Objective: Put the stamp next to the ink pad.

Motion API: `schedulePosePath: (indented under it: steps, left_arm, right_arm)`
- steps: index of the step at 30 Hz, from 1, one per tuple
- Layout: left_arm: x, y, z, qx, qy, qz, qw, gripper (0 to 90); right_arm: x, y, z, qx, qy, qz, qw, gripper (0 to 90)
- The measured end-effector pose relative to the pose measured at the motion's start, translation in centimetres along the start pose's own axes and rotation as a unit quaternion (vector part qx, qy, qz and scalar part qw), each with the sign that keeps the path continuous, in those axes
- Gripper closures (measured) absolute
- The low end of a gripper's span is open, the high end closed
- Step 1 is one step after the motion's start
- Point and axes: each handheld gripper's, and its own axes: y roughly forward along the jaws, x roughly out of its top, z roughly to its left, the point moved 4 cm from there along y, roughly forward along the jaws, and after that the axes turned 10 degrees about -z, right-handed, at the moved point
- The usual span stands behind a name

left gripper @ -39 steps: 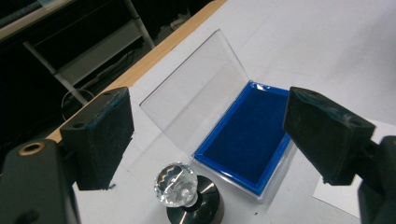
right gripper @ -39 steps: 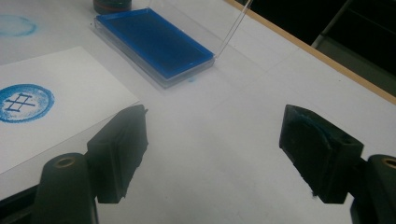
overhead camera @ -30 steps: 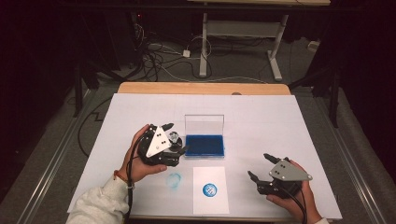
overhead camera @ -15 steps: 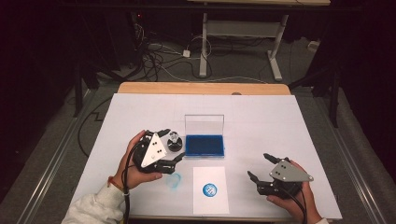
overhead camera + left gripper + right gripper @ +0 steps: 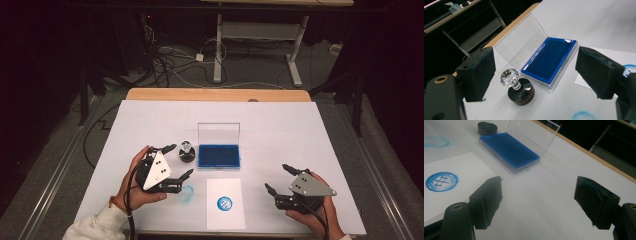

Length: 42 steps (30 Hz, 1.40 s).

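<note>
A shallow clear plastic case (image 5: 218,150) sits at the centre of the high view, its lid (image 5: 218,133) hinged up and standing nearly upright behind it; inside lies a flat, deep-blue ink pad (image 5: 550,58) that fills the tray edge to edge, matte and felt-like. Just left of the case stands the stamp (image 5: 186,151), upright on the table (image 5: 300,130), apart from the case: a round black base with a thin reddish band, a short neck, and a faceted glass-like knob (image 5: 509,77) on top. The left gripper (image 5: 177,161) lies low at the lower left of the high view with its jaws spread wide; in the left gripper view the stamp stands between the jaws, nearer the left-hand one, and touches neither. Their blocky black pads (image 5: 477,72) carry blue smudges. Below the case lies a white paper (image 5: 226,202) printed with a round blue seal mark (image 5: 442,181). A fainter blue ring (image 5: 187,194) marks the table beside it. The right gripper (image 5: 278,179) rests at the lower right, jaws apart and empty, well away from the stamp.
</note>
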Motion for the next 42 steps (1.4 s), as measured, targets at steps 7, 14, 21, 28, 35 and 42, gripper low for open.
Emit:
schedulePosePath:
  steps: [7, 14, 21, 28, 35, 42]
  left_arm:
    - [-1.0, -1.0, 0.3, 0.009, -0.005, 0.001, 0.9999, 16.2]
    - [-2.8, -1.9, 0.1, 0.023, -0.005, 0.019, 0.9995, 16.2]
    - [-4.8, -2.4, 0.0, 0.032, -0.023, 0.039, 0.9984, 16.2]
    - [-6.7, -3.3, 0.2, 0.024, -0.032, 0.059, 0.9975, 16.2]
    - [-8.2, -4.3, 0.0, 0.025, -0.049, 0.081, 0.9952, 16.2]
    - [-8.0, -4.4, 0.0, 0.037, -0.046, 0.078, 0.9952, 16.2]
  right_arm:
    - [0.0, 0.0, 0.0, -0.002, -0.003, 0.000, 1.0000, 23.2]
    - [0.0, 0.0, 0.1, -0.001, -0.003, 0.000, 1.0000, 23.0]
    - [-0.1, 0.1, 0.0, -0.004, -0.002, 0.004, 1.0000, 22.9]
    - [-0.3, 0.2, 0.0, -0.004, -0.001, 0.007, 1.0000, 22.9]
    - [-0.5, 0.2, 0.0, -0.003, -0.001, 0.009, 1.0000, 22.8]
    - [-0.5, 0.3, 0.2, -0.001, -0.011, 0.010, 0.9999, 22.8]
